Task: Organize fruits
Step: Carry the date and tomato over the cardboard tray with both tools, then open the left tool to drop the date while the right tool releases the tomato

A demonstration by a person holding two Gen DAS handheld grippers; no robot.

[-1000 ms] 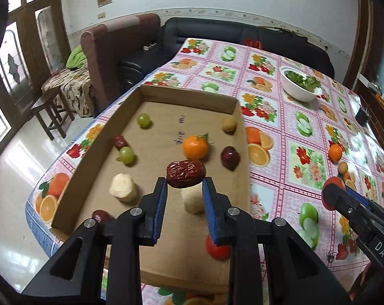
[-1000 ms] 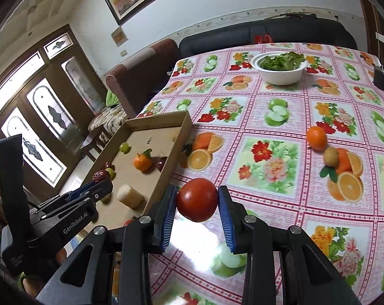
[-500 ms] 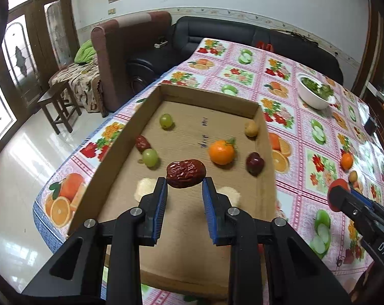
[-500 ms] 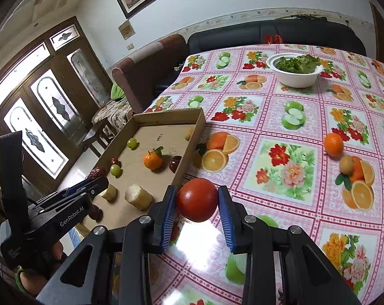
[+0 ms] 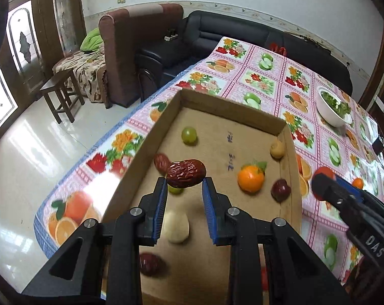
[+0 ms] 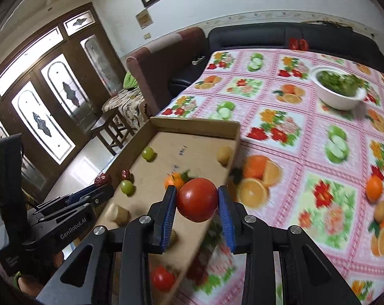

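My left gripper (image 5: 185, 185) is shut on a wrinkled red date (image 5: 185, 173), held above the left side of the cardboard tray (image 5: 231, 111). In the tray lie a green grape (image 5: 189, 135), another date (image 5: 161, 163), a mandarin (image 5: 251, 178), a dark red fruit (image 5: 280, 190), a yellowish fruit (image 5: 277, 149) and a pale banana piece (image 5: 177, 226). My right gripper (image 6: 197, 199) is shut on a red tomato (image 6: 197, 199), over the tray's right wall (image 6: 217, 203). A second tomato (image 6: 162, 278) lies at the tray's near end.
A white bowl of greens (image 6: 338, 87) stands far right on the fruit-print tablecloth (image 6: 306, 132). A loose mandarin (image 6: 373, 188) and a small brown fruit (image 6: 381, 209) lie on the cloth at right. A sofa (image 5: 242, 35), an armchair (image 5: 131, 48) and a stool (image 5: 61, 94) stand beyond the table.
Both grippers have moved left, each keeping its fruit. The left one now hangs over the tray's left side; the right one has come from the cloth to over the tray's right wall.
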